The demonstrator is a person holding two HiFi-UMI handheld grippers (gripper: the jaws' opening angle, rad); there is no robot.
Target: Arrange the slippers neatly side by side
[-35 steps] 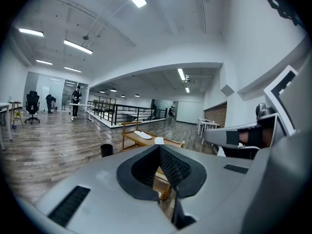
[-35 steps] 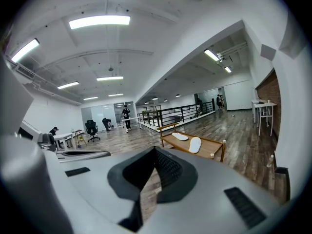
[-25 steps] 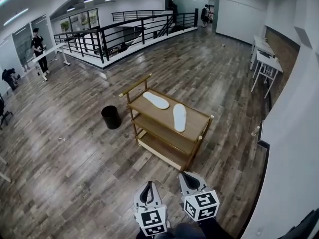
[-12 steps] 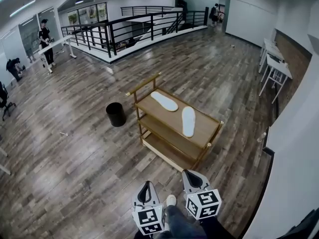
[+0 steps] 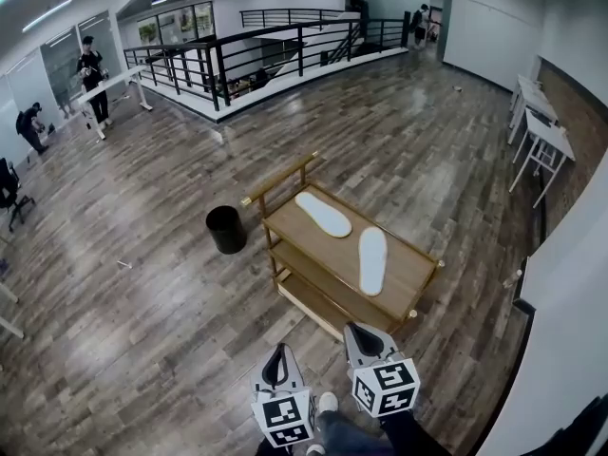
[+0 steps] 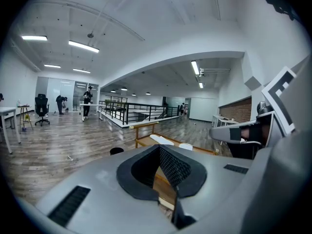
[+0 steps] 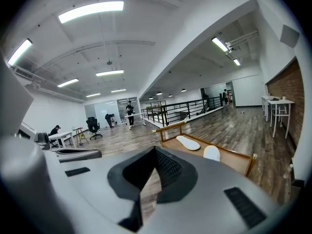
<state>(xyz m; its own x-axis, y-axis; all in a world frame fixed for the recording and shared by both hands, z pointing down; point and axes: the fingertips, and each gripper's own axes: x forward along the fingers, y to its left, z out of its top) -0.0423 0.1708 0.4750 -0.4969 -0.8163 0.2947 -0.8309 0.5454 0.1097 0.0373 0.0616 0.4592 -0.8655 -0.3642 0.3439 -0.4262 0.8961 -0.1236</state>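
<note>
Two white slippers lie apart on the top shelf of a wooden cart (image 5: 408,293). The far slipper (image 5: 323,214) lies slantwise near the cart's handle end; the near slipper (image 5: 372,259) points roughly toward me. They are at an angle to each other, not touching. My left gripper (image 5: 279,351) and right gripper (image 5: 355,332) hang side by side short of the cart's near edge, both shut and empty. The left gripper view shows its closed jaws (image 6: 159,147) with the slippers (image 6: 161,139) beyond. In the right gripper view both slippers (image 7: 188,142) sit ahead of its closed jaws (image 7: 155,149).
A black bin (image 5: 226,229) stands on the wood floor left of the cart. A black railing (image 5: 266,55) runs across the back. White tables (image 5: 546,141) line the right wall. People (image 5: 92,74) stand far left. My shoe (image 5: 326,404) shows between the grippers.
The cart and slippers have come closer and lower in the head view as I walked toward them. Both grippers stay shut and empty, side by side.
</note>
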